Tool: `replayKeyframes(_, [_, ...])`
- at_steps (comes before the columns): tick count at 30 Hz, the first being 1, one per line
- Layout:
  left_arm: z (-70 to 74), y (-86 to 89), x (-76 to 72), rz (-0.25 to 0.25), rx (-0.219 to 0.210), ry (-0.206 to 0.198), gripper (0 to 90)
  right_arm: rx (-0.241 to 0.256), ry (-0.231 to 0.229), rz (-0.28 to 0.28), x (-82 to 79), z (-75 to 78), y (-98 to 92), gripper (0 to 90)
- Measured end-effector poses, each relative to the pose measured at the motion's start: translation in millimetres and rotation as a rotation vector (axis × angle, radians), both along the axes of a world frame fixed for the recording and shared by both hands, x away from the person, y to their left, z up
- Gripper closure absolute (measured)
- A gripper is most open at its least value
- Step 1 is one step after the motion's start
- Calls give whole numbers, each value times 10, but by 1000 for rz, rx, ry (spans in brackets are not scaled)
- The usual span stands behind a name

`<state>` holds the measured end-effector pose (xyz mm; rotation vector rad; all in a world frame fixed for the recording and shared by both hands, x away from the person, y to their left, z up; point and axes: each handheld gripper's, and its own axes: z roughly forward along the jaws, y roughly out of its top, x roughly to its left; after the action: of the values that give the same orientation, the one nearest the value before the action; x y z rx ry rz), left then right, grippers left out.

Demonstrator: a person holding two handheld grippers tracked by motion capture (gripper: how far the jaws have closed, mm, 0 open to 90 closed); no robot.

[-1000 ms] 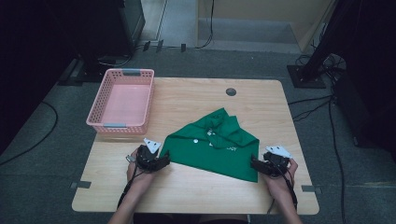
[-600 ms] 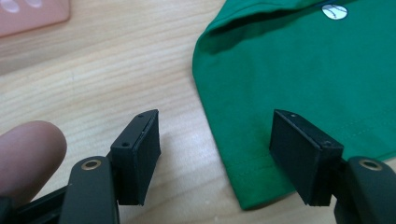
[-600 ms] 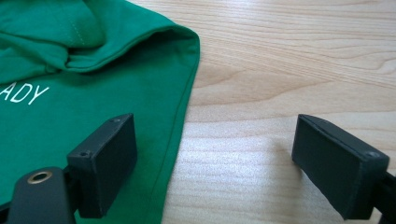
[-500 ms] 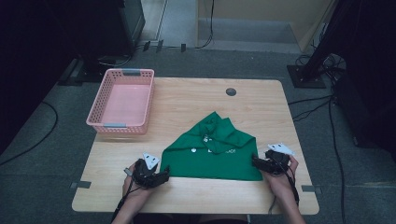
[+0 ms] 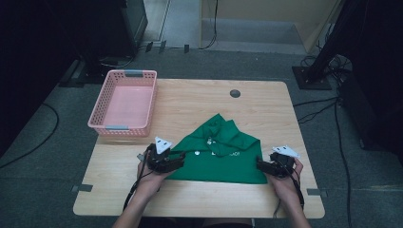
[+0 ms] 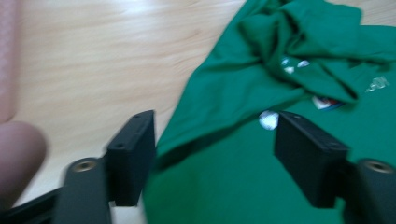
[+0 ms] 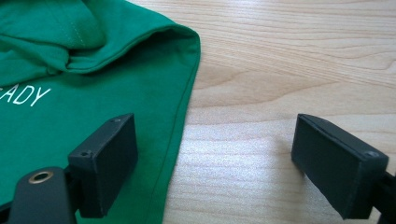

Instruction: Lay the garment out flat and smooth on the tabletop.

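Observation:
A green shirt (image 5: 218,153) with white lettering lies crumpled on the wooden table (image 5: 190,199), its hem toward the person. My left gripper (image 5: 177,159) rests at the shirt's near left corner. In the left gripper view this gripper (image 6: 217,149) is open, and the green cloth (image 6: 261,70) spreads between and beyond the jaws. My right gripper (image 5: 262,166) sits at the shirt's near right corner. It (image 7: 215,156) is open too: one jaw hangs over the shirt's side edge (image 7: 154,107), the other over bare wood.
An empty pink basket (image 5: 126,102) stands at the table's far left. A dark round cable hole (image 5: 235,93) sits near the far edge. Bare wood runs along the front edge and on the right. A fingertip (image 6: 18,154) shows beside the left jaw.
The left gripper pulled back toward the person, then came forward and right onto the shirt's left corner. The shirt's near edge now lies straighter and closer. The right gripper barely moved.

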<state>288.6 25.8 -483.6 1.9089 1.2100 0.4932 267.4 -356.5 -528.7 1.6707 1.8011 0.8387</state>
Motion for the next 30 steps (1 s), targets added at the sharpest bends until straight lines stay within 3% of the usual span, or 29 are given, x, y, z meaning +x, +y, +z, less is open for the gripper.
replayKeyframes(6, [-70, -364, 159, -93, 52, 8, 380, 0, 0, 0, 0, 0, 0, 146])
replayKeyframes(8, [-97, -457, 194, -126, 31, 38, 388, 0, 0, 0, 0, 0, 0, 146])
replayKeyframes(9, [-106, -503, 199, -142, 48, 30, 389, 0, 0, 0, 0, 0, 0, 147])
replayKeyframes(11, [-139, -593, 223, -156, 100, 14, 391, 0, -1, 0, 0, 0, 0, 147])
replayKeyframes(14, [-207, -656, 293, -141, 133, 12, 461, 0, -1, 0, 0, 0, 1, 147])
replayKeyframes(19, [-317, -708, 338, -158, 204, -4, 542, 0, -1, 0, -1, 0, 1, 148])
replayKeyframes(23, [-316, -637, 394, -117, 145, 29, 684, 0, -1, 0, -1, 0, 2, 147])
replayKeyframes(24, [-312, -616, 406, -117, 150, 30, 763, -1, -1, -1, -1, 0, 2, 147])
replayKeyframes(27, [-298, -552, 434, -130, 147, 45, 869, -1, -1, -3, -2, -1, 2, 146])
replayKeyframes(30, [-290, -486, 450, -140, 148, 50, 900, -2, -2, -8, -4, -1, 3, 146])
